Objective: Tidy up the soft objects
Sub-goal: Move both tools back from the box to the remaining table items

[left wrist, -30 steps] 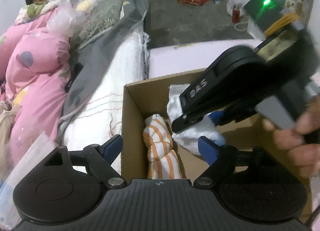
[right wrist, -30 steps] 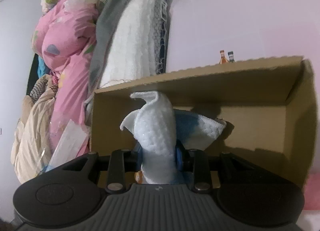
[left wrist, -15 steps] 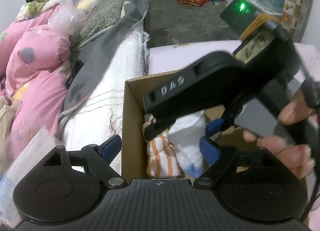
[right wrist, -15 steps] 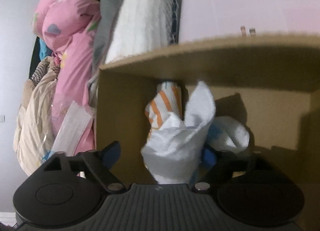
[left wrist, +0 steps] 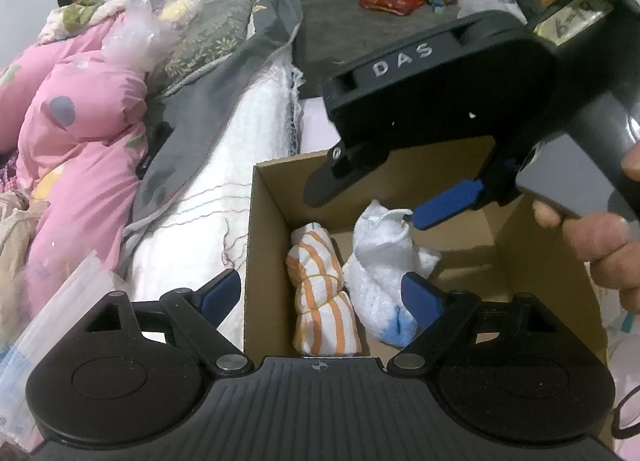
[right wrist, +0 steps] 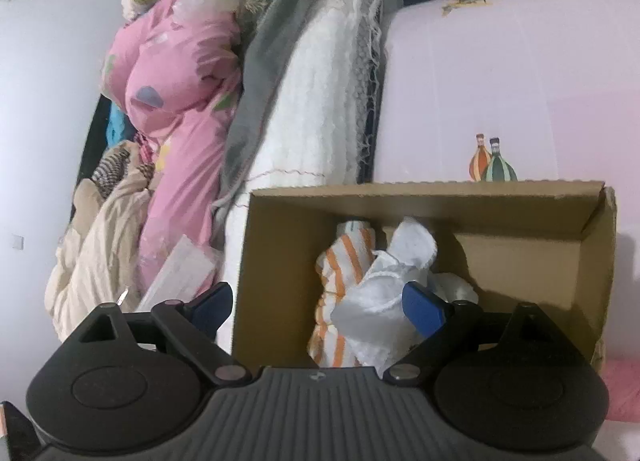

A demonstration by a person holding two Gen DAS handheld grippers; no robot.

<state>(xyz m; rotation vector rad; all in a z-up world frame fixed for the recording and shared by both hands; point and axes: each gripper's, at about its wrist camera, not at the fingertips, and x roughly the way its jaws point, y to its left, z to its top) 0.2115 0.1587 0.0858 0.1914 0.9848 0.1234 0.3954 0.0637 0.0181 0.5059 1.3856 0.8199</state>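
Both tools are over the cardboard box (left wrist: 500, 229), which rests on the bed against the white knitted blanket (left wrist: 224, 189).

Contents: an orange-striped rolled cloth (left wrist: 320, 285) lies near the box's left wall. A white quilted cloth (left wrist: 380, 261) lies just beside it on the right, the two touching along their length. The right half of the box floor is bare.

Right gripper (right wrist: 316, 307): fingers spread wide, grasping nothing. Its right finger (right wrist: 422, 307) appears to overlap the white cloth; whether it touches cannot be told.

Left gripper (left wrist: 320, 295): fingers likewise released and empty, one outside the box's left wall, one over the cloths.

Risks, in my judgement:
- The white cloth is loosely bunched, with a free flap standing up. It may unroll or slump across the bare floor, taking space wanted for further items.
- If the right finger is in contact, withdrawal may snag the quilted weave and drag the cloth out of place or over the rim.
- The box is light and sits on soft bedding. A knock from either tool on a wall could tip or shift it.
- The two tools are near one another above the box; collision is possible.
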